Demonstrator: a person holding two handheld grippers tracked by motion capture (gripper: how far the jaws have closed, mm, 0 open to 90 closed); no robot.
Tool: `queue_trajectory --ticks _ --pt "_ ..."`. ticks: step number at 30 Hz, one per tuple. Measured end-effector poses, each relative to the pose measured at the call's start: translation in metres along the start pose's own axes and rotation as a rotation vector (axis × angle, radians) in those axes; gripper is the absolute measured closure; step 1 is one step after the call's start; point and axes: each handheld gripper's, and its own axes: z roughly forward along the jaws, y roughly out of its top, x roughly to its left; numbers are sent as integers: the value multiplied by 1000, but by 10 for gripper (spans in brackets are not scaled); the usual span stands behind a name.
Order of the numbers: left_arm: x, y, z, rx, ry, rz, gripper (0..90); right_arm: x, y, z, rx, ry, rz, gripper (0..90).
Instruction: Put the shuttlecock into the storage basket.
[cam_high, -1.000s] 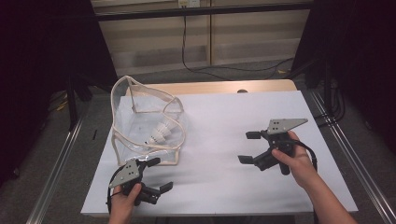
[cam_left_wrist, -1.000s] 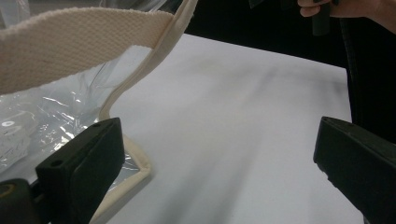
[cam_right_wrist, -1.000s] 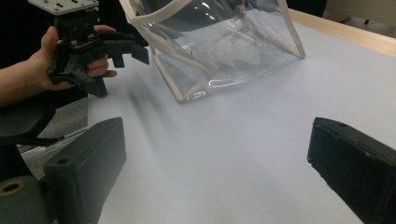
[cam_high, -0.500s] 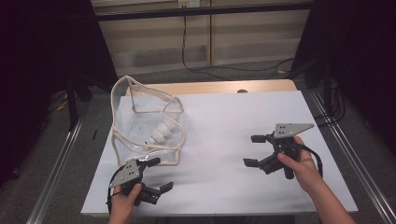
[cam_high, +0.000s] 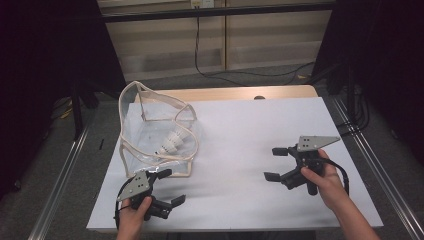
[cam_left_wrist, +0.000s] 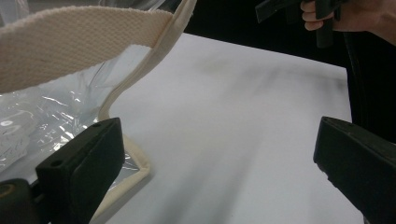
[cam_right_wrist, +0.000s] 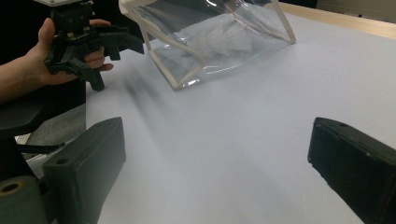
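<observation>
A clear plastic bag (cam_high: 150, 125) with cream fabric trim stands open on the left of the white table (cam_high: 240, 120). White shuttlecock-like items (cam_high: 172, 142) lie inside it. My left gripper (cam_high: 171, 186) is open at the front left, just in front of the bag's near corner. In the left gripper view its left jaw is beside the bag's cream edge (cam_left_wrist: 135, 161), and the trim band (cam_left_wrist: 79, 44) hangs close above. My right gripper (cam_high: 276, 163) is open at the right, holding nothing, and faces the bag (cam_right_wrist: 219, 37) across bare table.
A wooden strip (cam_high: 225, 93) runs along the table's far edge. Metal rails (cam_high: 372, 165) flank both sides. A black cable (cam_high: 240, 70) trails on the floor behind. The other hand and its gripper (cam_right_wrist: 86, 39) sit left of the bag in the right gripper view.
My right gripper has drifted slightly to the right and toward the table's front edge. The left gripper and the bag have stayed put.
</observation>
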Motion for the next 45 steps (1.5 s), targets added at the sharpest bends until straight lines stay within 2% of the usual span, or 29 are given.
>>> queue_trajectory --ticks 26,45 --pt "0 0 0 0 1 2 22 -1 -17 -5 -2 0 24 38" --pt "0 1 0 -1 3 3 22 -2 -25 -11 -16 -7 20 36"
